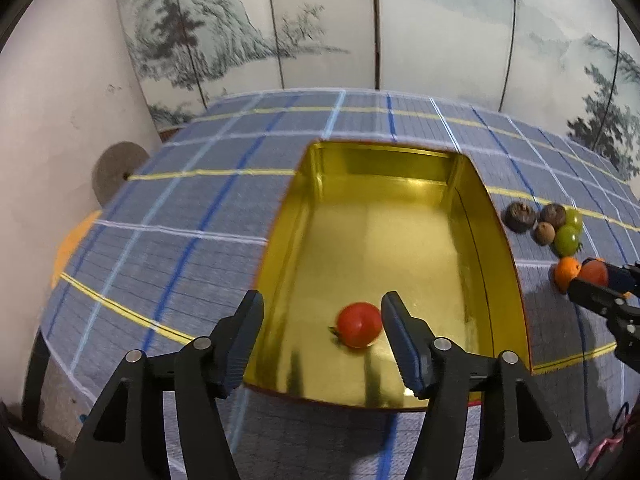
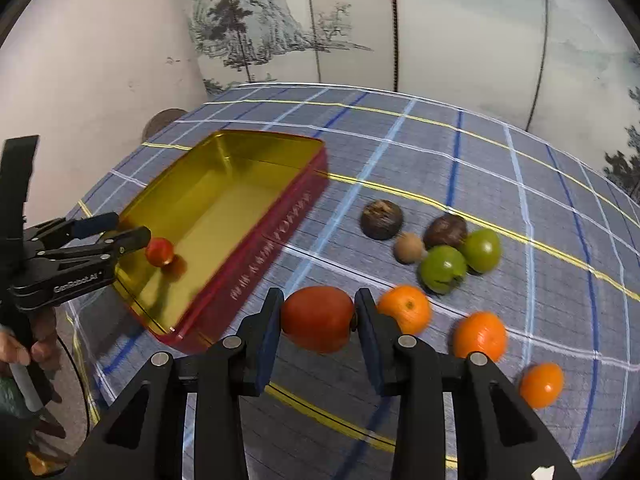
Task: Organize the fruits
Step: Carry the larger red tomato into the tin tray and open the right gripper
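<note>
The right gripper point(image 2: 316, 320) is clamped on a large red fruit point(image 2: 317, 318), both pads pressed to its sides, holding it above the checked cloth point(image 2: 400, 168) just beside the tin's red outer wall. The left gripper point(image 1: 322, 328) hangs over the near end of the tin point(image 1: 516, 280) with its jaws apart; no pad presses on anything. A small red tomato point(image 1: 359, 324) lies on the tin's gold floor between its fingers, close to the right finger point(image 1: 400, 340), and is the only thing in the tin. On the cloth right of the tin lie three oranges: one point(image 2: 405, 309) just beside the held fruit, another point(image 2: 480, 336), and a third point(image 2: 542, 385) nearest. Farther back sit two green fruits point(image 2: 443, 269) touching each other, two dark brown fruits point(image 2: 381, 219) and a small tan one point(image 2: 409, 247).
</note>
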The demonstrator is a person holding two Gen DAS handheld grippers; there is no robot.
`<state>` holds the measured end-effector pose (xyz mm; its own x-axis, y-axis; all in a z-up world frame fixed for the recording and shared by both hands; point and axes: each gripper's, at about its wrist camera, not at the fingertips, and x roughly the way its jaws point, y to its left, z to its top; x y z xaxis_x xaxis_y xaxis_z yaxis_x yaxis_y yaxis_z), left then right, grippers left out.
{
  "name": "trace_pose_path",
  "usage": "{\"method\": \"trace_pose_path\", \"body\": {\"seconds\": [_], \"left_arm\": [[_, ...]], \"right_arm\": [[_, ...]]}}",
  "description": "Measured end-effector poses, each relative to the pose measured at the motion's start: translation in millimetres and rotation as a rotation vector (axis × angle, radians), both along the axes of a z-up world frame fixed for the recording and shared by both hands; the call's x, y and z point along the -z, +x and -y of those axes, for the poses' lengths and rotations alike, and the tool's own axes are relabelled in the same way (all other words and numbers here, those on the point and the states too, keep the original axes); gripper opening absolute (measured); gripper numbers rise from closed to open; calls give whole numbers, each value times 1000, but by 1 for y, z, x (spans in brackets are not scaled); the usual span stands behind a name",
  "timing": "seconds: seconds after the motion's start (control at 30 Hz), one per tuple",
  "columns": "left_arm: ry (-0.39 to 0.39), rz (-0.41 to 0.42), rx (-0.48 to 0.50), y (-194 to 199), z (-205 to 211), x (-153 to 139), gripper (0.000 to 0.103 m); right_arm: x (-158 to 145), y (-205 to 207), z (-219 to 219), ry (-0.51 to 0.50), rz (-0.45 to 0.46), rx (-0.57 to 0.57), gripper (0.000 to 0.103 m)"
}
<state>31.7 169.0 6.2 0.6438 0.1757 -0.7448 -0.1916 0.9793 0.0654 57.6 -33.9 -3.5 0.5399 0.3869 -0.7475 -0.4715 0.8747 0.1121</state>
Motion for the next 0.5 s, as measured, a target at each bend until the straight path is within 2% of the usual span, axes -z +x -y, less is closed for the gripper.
{"method": "trace_pose_path", "body": {"seconds": [0.23, 0.5], "left_arm": [[-15, 55, -78, -22, -26, -17, 68], [-32, 28, -161, -39, -54, -14, 68]], "right_arm": [[-10, 0, -31, 12, 24, -75, 34], [-13, 0, -77, -4, 41, -179, 34]]}}
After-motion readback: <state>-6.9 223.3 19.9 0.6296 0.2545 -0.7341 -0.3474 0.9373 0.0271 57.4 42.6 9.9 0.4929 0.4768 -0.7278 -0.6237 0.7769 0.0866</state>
